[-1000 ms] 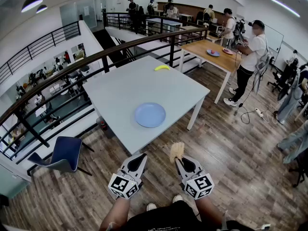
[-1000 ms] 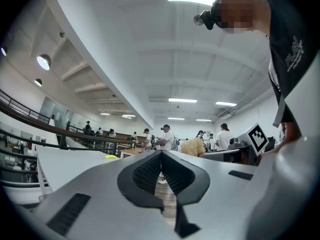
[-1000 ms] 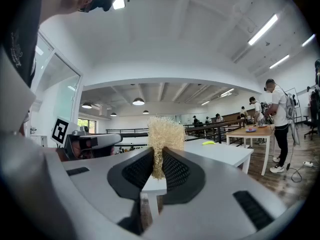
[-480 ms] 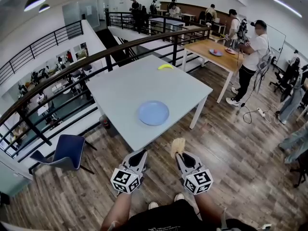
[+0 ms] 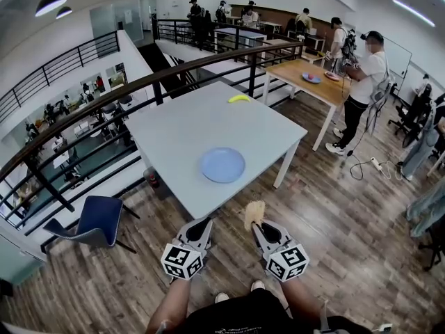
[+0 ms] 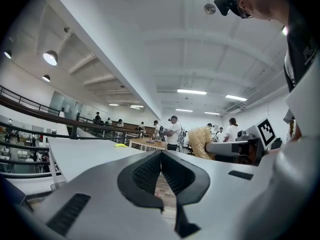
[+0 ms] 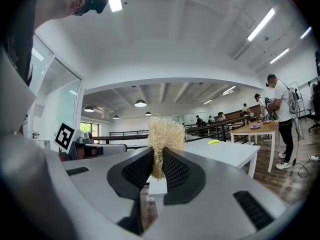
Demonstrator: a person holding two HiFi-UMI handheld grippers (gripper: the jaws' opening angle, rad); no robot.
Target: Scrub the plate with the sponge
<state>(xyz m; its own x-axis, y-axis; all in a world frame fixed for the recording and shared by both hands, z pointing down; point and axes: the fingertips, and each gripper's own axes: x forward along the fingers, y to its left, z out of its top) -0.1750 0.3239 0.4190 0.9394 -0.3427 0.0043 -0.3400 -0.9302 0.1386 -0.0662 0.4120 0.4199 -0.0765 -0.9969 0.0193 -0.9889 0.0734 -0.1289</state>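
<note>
A blue plate [image 5: 222, 165] lies near the front edge of the grey table [image 5: 181, 127]. Both grippers hang short of the table, over the wooden floor. My right gripper [image 5: 254, 221] is shut on a tan loofah sponge [image 5: 254, 213], which sticks up past the jaw tips [image 7: 161, 134]. My left gripper [image 5: 202, 227] is shut with nothing between its jaws; in the left gripper view its tips [image 6: 161, 155] meet, and the sponge [image 6: 202, 142] shows to the right. The plate is hidden in both gripper views.
A yellow banana [image 5: 238, 98] lies at the table's far edge. A black railing [image 5: 149, 82] runs behind the table. A blue chair [image 5: 94, 219] stands at the left. A wooden table [image 5: 313, 78] with people stands at the back right.
The table and plate have shifted slightly right and nearer in the head view. Both grippers have edged forward a little, with the sponge still held.
</note>
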